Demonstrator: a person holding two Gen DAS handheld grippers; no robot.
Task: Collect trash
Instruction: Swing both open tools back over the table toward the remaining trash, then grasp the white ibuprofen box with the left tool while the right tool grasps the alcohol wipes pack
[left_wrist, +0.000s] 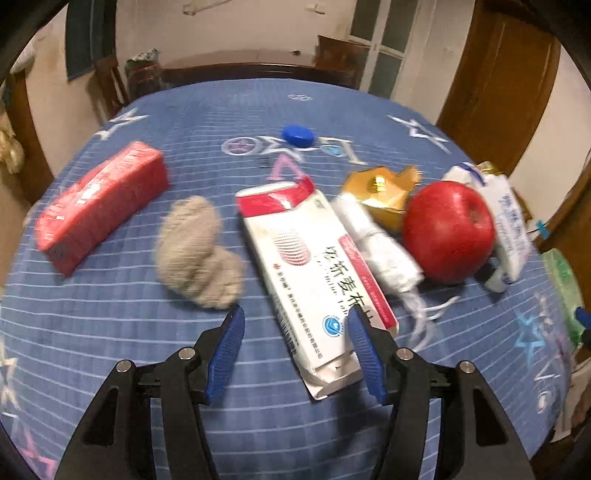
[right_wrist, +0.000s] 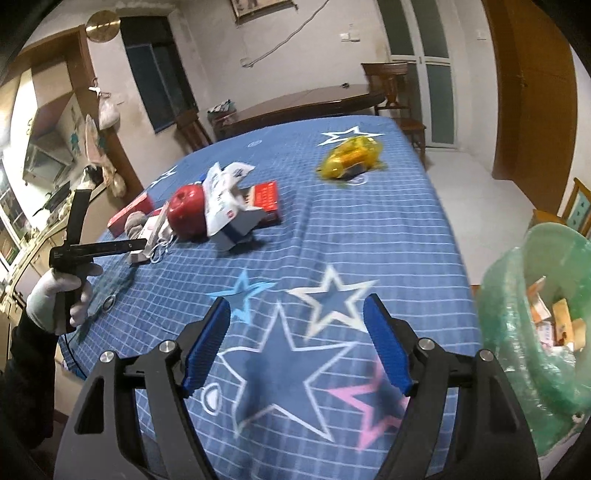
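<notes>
L gripper (left_wrist: 295, 350) spread wide, nothing pinched; its right pad overlaps the near end of white/red medicine box (left_wrist: 314, 280), contact unclear. Box lies flat, centre frame, on blue starred bench (left_wrist: 110, 332), betw. beige yarn wad (left_wrist: 197, 254) and red apple (left_wrist: 448, 230). R gripper (right_wrist: 297, 343) spread, empty, over bench; green-lined bin (right_wrist: 517, 332) lower right.

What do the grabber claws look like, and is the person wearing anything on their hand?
Each grabber has black angular arms with silver bolts and two blue ribbed pads: the left gripper and the right gripper match. In the right wrist view, the left hand wears a white glove with a dark sleeve and grips a black handle; a thin cable hangs below.
</notes>
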